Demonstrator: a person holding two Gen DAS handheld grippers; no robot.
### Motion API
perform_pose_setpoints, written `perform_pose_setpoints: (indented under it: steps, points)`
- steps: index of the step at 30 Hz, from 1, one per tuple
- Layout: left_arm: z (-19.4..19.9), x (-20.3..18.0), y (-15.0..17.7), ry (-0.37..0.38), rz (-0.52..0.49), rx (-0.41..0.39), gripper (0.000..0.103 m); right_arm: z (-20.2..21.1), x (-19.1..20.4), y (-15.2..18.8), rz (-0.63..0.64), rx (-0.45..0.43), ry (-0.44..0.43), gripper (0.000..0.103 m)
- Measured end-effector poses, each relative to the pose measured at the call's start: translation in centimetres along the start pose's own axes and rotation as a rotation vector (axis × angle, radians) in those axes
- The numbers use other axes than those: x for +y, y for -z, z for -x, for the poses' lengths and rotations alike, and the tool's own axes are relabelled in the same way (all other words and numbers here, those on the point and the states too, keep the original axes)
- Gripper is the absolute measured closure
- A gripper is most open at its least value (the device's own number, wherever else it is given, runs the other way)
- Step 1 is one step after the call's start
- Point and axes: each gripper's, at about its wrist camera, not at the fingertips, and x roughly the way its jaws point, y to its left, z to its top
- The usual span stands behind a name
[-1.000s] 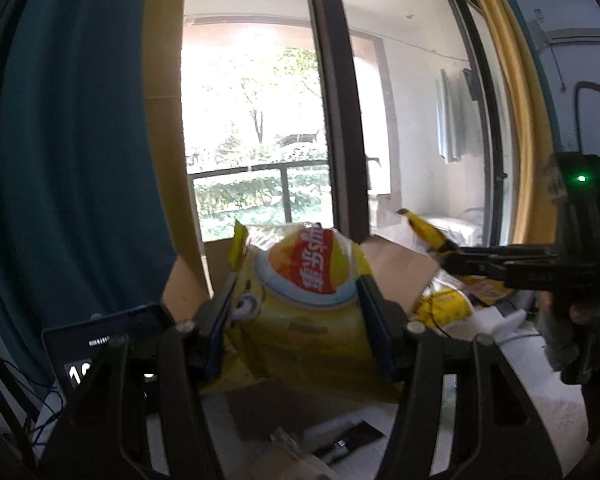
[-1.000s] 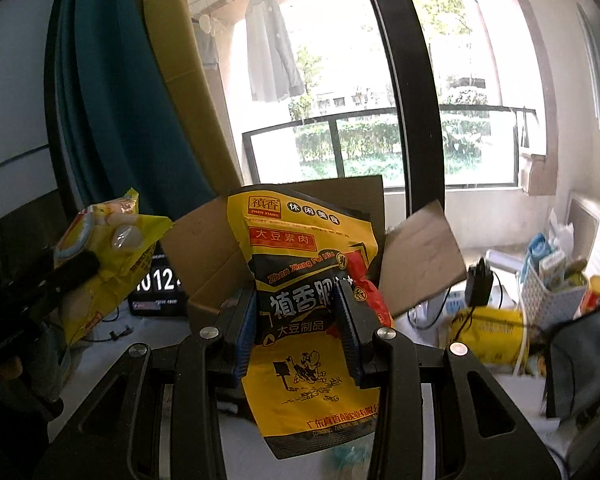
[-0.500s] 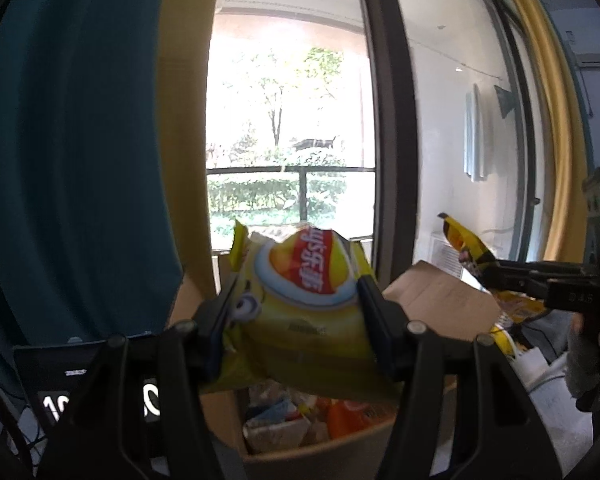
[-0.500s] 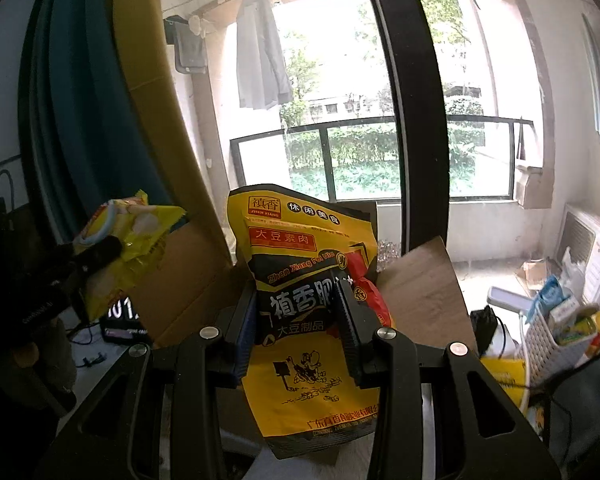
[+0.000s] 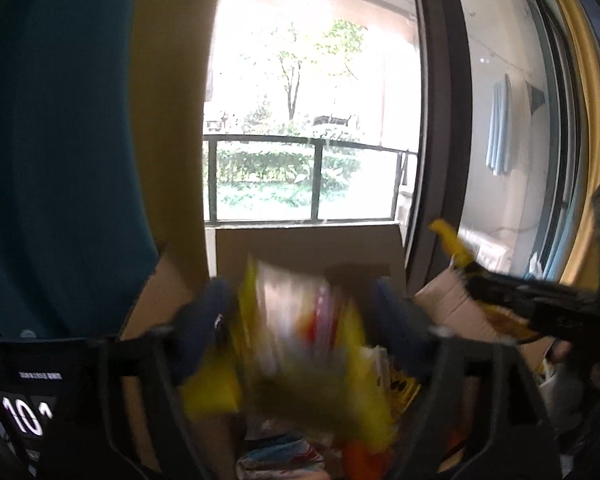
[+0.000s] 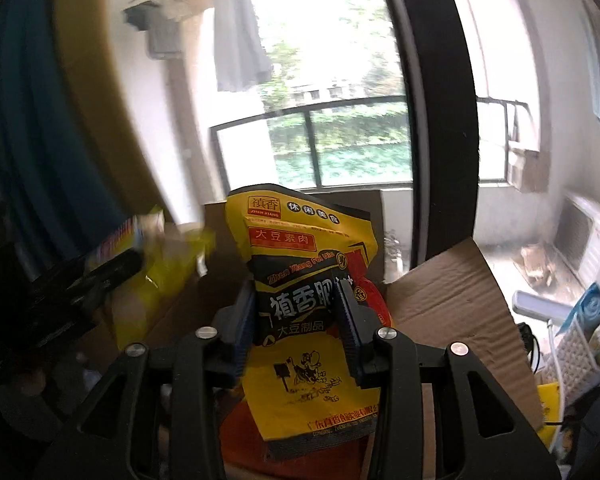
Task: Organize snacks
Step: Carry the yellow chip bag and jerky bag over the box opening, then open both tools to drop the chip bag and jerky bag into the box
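In the left wrist view my left gripper (image 5: pixel 300 312) has its jaws spread wide over the open cardboard box (image 5: pixel 308 248). The yellow chip bag (image 5: pixel 312 356) is a blur between and below the fingers, dropping toward the box. In the right wrist view my right gripper (image 6: pixel 296 312) is shut on a yellow and black soy snack pouch (image 6: pixel 304 304), held upright over the box (image 6: pixel 452 304). The left gripper (image 6: pixel 80 284) and the chip bag (image 6: pixel 168 256) show blurred at the left.
Several snack packets (image 5: pixel 284 456) lie inside the box. A black digital clock (image 5: pixel 24 408) stands at the left. A white basket of items (image 6: pixel 584 344) stands at the right. A big window with a dark frame (image 6: pixel 440 120) is behind.
My left gripper has opened and the chip bag has slipped down out of its jaws. Both grippers have moved forward over the box. The right gripper still holds its pouch.
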Motion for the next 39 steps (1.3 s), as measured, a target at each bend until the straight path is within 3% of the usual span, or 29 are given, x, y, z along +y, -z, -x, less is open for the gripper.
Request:
perform_pose_setpoints:
  steps: [2,3,11,31,39]
  points:
    - [-0.1,0.3,0.0,0.006,0.015,0.0,0.008,-0.6,-0.1,0.1,-0.023,0.015,0.004,0.044]
    - [-0.1,0.4,0.0,0.003,0.019,0.004,0.007,-0.8,-0.1,0.1,-0.027,0.019,0.009,0.044]
    - [2.4,0.6,-0.1,-0.005,0.032,0.002,0.007,1.4,0.5,0.7,-0.021,0.035,0.004,0.043]
    - [16.5,-4.3,-0.8,0.054,-0.084,-0.111,0.007,13.8,4.4,2.1,0.022,-0.043,0.024,0.043]
    - [20.1,-6.1,-0.1,0.07,-0.125,-0.132,0.007,17.2,4.9,3.9,0.023,-0.048,0.03,0.043]
